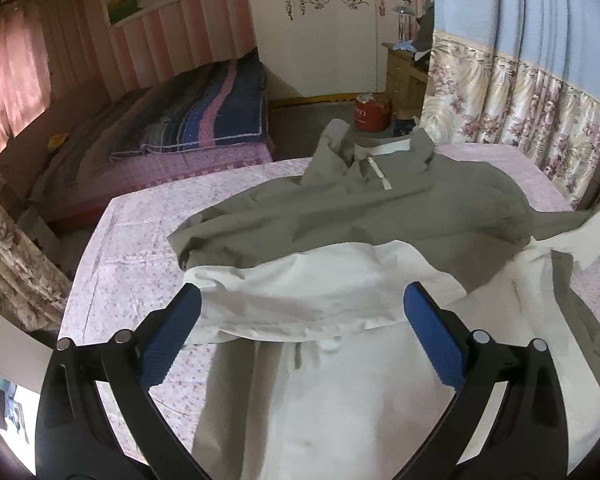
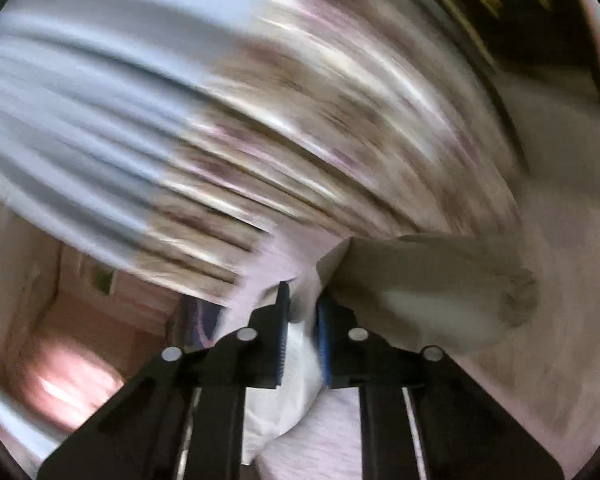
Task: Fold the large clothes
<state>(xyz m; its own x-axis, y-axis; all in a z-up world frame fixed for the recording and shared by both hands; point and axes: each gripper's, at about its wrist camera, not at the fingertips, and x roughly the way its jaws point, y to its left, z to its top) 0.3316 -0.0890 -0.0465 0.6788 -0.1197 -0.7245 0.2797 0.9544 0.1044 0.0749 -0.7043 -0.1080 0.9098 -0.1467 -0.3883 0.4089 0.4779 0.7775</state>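
A large grey and white jacket [image 1: 352,216] lies spread on a bed with a pink floral sheet [image 1: 140,232], collar at the far end. One sleeve lies folded across its white lower part [image 1: 300,292]. My left gripper [image 1: 302,308] is open, its blue pads [image 1: 176,336] hovering wide apart just above the folded white sleeve. In the right wrist view, which is badly motion-blurred, my right gripper [image 2: 302,312] is shut on white jacket fabric [image 2: 296,364], with a grey and white sleeve [image 2: 428,288] trailing to the right.
A second bed with a striped blue quilt [image 1: 212,112] stands at the far left. A white wardrobe [image 1: 320,28], a red container [image 1: 372,114] on the floor and floral curtains [image 1: 512,92] lie beyond the bed.
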